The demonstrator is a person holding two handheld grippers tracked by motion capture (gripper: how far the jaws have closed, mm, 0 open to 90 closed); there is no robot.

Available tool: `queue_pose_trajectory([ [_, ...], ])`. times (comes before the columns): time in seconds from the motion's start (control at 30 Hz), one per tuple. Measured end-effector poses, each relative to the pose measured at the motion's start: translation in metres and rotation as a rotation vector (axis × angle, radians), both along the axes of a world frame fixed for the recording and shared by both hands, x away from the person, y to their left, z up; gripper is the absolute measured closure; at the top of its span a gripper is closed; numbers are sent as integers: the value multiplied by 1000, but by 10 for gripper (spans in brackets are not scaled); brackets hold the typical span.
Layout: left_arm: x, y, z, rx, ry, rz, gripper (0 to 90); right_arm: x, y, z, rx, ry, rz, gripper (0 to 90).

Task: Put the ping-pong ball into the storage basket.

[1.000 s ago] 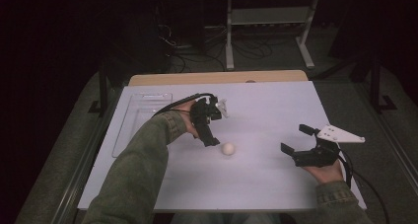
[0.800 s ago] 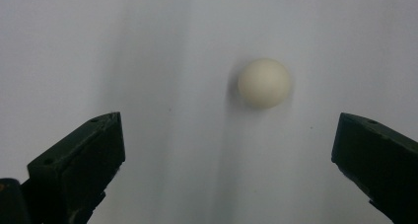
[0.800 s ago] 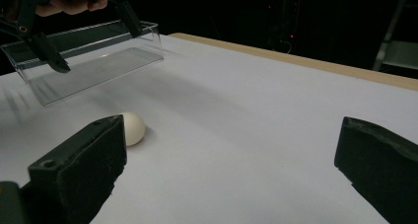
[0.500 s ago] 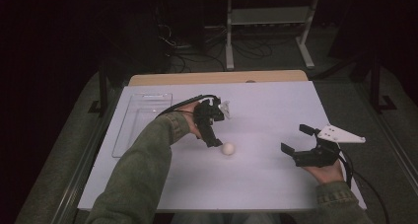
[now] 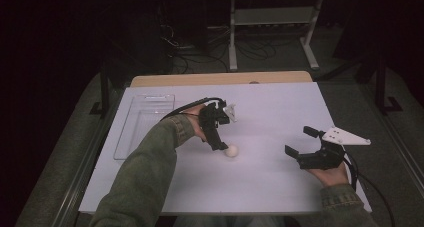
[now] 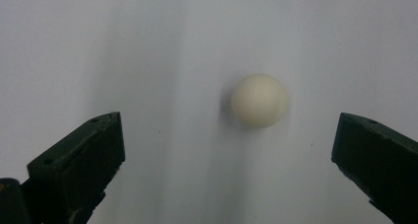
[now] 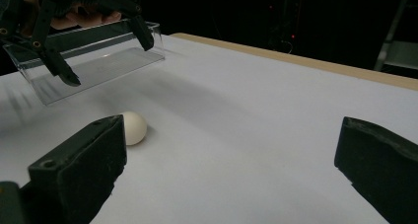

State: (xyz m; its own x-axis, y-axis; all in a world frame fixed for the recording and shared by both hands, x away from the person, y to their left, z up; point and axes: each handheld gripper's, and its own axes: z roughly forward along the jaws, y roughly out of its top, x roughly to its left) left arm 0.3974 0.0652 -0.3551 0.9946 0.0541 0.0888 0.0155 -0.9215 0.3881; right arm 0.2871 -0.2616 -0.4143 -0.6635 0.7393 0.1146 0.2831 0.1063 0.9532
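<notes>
A small cream ball lies on the white table near its middle. My left gripper hangs just above it, pointing down, jaws open wide. In the left gripper view the ball lies between the two jaws, nearer the right one, untouched. My right gripper rests open at the right side of the table, pointing left toward the ball. In the right gripper view the ball lies beyond the left jaw, and the left gripper hovers open above it.
A clear plastic tray lies at the table's left side, shown also as the clear tray behind the left gripper. A tan strip edges the table's far side. Metal frames and cables stand on the dark floor beyond.
My left gripper has moved a little right and down toward the ball. The ball and the right gripper have stayed in place.
</notes>
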Motion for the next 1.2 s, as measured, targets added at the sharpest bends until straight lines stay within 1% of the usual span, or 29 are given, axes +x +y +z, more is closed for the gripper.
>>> queue_pose_trajectory([
  [0.23,1,0,0,-20,1,0,0,0,0,0,2,-1,1,0],
  [0.4,0,-3,-3,-19,9,-15,0,0,1,0,2,-2,5,0],
  [0.5,1,-4,-6,-24,16,-12,0,0,1,0,1,-2,5,0],
  [0.63,2,-6,-9,-15,18,-18,0,-1,1,1,3,-3,6,0],
  [0.8,2,-8,-11,-14,31,-18,0,-1,1,1,2,-5,6,0],
  [0.9,1,-9,-14,-33,28,-16,0,-1,1,1,1,-4,7,0],
  [1.0,2,-9,-17,-53,35,-10,0,-1,1,1,0,-4,9,0],
  [1.13,2,-8,-21,-59,36,-9,0,-1,1,1,2,-6,8,0],
  [1.2,3,-8,-22,-55,39,-10,0,-1,1,1,1,-6,8,0],
])
